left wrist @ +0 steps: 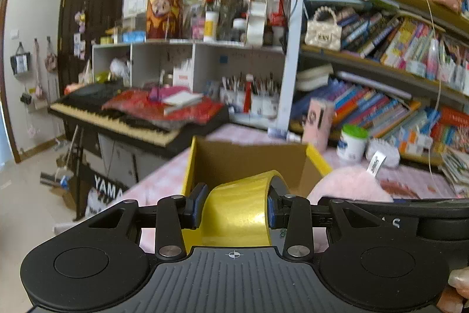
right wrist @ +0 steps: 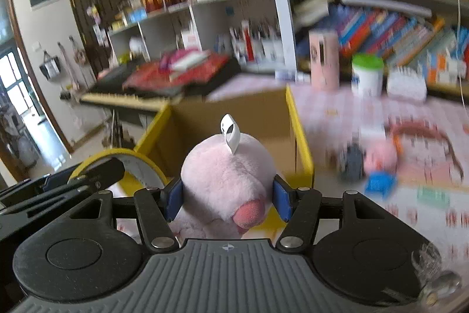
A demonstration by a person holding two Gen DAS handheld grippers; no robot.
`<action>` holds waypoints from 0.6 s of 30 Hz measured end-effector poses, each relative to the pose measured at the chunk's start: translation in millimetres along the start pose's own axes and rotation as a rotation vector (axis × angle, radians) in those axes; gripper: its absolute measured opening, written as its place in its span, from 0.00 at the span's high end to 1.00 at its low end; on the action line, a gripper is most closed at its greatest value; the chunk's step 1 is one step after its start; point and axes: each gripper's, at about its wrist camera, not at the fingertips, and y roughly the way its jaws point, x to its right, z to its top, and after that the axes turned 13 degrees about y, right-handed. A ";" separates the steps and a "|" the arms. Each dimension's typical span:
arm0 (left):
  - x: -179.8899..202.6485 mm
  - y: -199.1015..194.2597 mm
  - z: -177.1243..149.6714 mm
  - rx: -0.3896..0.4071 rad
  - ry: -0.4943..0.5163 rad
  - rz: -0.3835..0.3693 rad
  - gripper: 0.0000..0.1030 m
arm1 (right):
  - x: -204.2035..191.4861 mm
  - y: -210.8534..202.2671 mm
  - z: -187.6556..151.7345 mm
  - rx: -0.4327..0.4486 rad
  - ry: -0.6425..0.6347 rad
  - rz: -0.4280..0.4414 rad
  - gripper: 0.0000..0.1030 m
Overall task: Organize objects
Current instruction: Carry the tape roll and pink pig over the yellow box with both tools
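The left gripper (left wrist: 234,210) is clamping a roll of yellow tape (left wrist: 237,213) between its blue pads (left wrist: 195,209), the fingers pressing on the roll's two flat faces. The roll is standing on edge, so its hole axis is running side to side, from 9 to 3 o'clock, while its glossy curved band is facing back toward the camera and arching away toward 12. It is hanging just at the near edge of an open cardboard box (left wrist: 252,163) with yellow flaps, which is sitting on a table (left wrist: 252,134) covered in pink checked cloth.

The right gripper (right wrist: 228,195) is squeezing a pink plush toy (right wrist: 225,181) — its fingers are closed on the toy's soft sides, denting the fur. The toy's rounded bulk is lying along the fingers, pointing toward 12 o'clock; a darker pink nub is sitting at its near end, toward 5 o'clock, and a white looped tag (right wrist: 230,134) is sticking up from its far top. The toy is hovering over the near rim of the same box (right wrist: 234,119).

In the right wrist view the tape roll (right wrist: 129,166) and left gripper are showing at 9 o'clock, just beside the toy. In the left wrist view, the toy's pink fur (left wrist: 348,184) is showing at 3 o'clock — near the tape.

Behind the table, toward 1 o'clock, a white jar with a green lid (left wrist: 351,143) is standing by crowded bookshelves (left wrist: 381,72), and a keyboard (left wrist: 123,119) is lying toward 10 o'clock.
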 end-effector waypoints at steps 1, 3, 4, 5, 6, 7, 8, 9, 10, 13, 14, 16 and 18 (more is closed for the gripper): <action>0.5 4.3 5.7 0.014 0.000 0.008 0.64 | -0.2 2.4 8.3 0.026 -0.008 0.009 0.43; 1.8 13.2 14.5 0.031 0.004 0.022 0.64 | 0.7 6.7 21.1 0.073 -0.021 0.027 0.43; 3.2 18.9 18.1 0.034 0.008 0.029 0.64 | 1.2 10.7 27.6 0.097 -0.028 0.039 0.43; 4.5 26.1 21.3 0.032 0.013 0.036 0.64 | 1.9 13.8 32.5 0.110 -0.036 0.045 0.43; 5.9 31.0 22.4 0.028 0.015 0.044 0.64 | 2.3 19.3 37.0 0.118 -0.045 0.047 0.43; 6.8 37.0 23.1 0.018 0.016 0.052 0.64 | 3.1 25.4 40.6 0.118 -0.053 0.049 0.43; 7.3 44.5 23.0 0.001 0.013 0.057 0.64 | 4.9 33.1 43.6 0.112 -0.057 0.052 0.43; 7.8 48.5 21.8 -0.012 0.010 0.061 0.64 | 6.6 40.2 45.4 0.102 -0.057 0.052 0.43; 8.1 53.6 20.4 -0.028 0.009 0.066 0.64 | 8.6 47.9 46.6 0.090 -0.056 0.053 0.43; 9.9 64.2 17.1 -0.044 0.020 0.088 0.65 | 11.8 66.8 44.6 0.053 -0.073 0.048 0.43; 10.6 66.8 17.6 -0.040 0.023 0.092 0.65 | 12.8 74.5 42.9 0.038 -0.079 0.043 0.43; 12.5 73.9 18.0 -0.056 0.040 0.101 0.65 | 15.3 86.6 41.5 0.010 -0.086 0.041 0.43; 14.3 80.8 16.5 -0.070 0.051 0.108 0.66 | 18.1 100.0 39.4 -0.021 -0.094 0.040 0.43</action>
